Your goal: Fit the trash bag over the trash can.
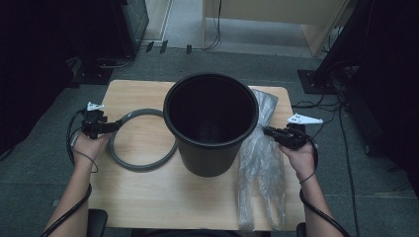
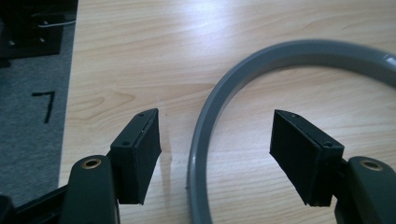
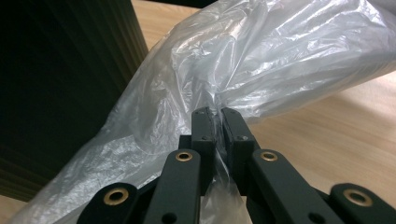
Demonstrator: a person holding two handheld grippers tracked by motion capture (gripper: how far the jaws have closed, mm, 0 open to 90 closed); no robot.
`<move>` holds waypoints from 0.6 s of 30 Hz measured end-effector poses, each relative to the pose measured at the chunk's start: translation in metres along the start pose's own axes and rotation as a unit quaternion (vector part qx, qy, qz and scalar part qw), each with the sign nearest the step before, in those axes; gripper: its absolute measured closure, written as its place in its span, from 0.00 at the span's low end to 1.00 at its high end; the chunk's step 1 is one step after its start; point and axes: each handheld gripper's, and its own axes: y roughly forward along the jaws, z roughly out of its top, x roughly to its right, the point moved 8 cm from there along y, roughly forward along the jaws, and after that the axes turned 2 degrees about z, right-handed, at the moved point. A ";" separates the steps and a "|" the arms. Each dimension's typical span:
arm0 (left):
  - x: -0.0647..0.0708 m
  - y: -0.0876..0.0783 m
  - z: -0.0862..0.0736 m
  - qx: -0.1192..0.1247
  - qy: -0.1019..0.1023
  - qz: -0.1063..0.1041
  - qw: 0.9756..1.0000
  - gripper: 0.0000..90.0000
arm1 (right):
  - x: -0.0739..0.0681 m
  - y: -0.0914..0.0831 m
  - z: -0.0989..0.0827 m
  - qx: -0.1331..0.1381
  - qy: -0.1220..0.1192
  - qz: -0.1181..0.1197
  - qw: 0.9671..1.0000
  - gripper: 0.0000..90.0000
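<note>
A clear, crinkled plastic bag [image 1: 260, 163] lies flattened on the light wooden table [image 1: 143, 197], just right of the black ribbed plastic bin [image 1: 211, 123] — its long axis runs from the near edge toward the far edge. The right gripper [image 1: 268, 132] pinches a fold of the bag, jaws closed tight on the film. The left gripper [image 1: 114, 125] stands wide open, straddling the grey plastic ring [image 1: 141, 165] lying flat left of the bin — not touching it.

A light wooden bench [image 1: 138, 197] fills the middle of the high view, standing on grey carpet. On it: 1 black bucket [image 1: 211, 123] at centre, 1 grey ring [image 1: 141, 165] lying flat at centre left, and 1 clear plastic bag [image 1: 259, 168] stretched along the right side.
</note>
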 end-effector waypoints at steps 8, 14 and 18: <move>0.017 -0.009 0.018 0.007 0.023 -0.028 0.999 0.36 | -0.011 -0.017 0.023 0.016 -0.022 0.012 1.000 0.95; 0.031 -0.019 0.035 0.013 0.042 -0.053 0.998 0.36 | -0.020 -0.032 0.037 0.023 -0.028 0.031 0.999 0.95; 0.040 -0.027 0.047 0.022 0.052 -0.067 0.996 0.36 | -0.026 -0.040 0.045 0.023 -0.032 0.047 0.998 0.95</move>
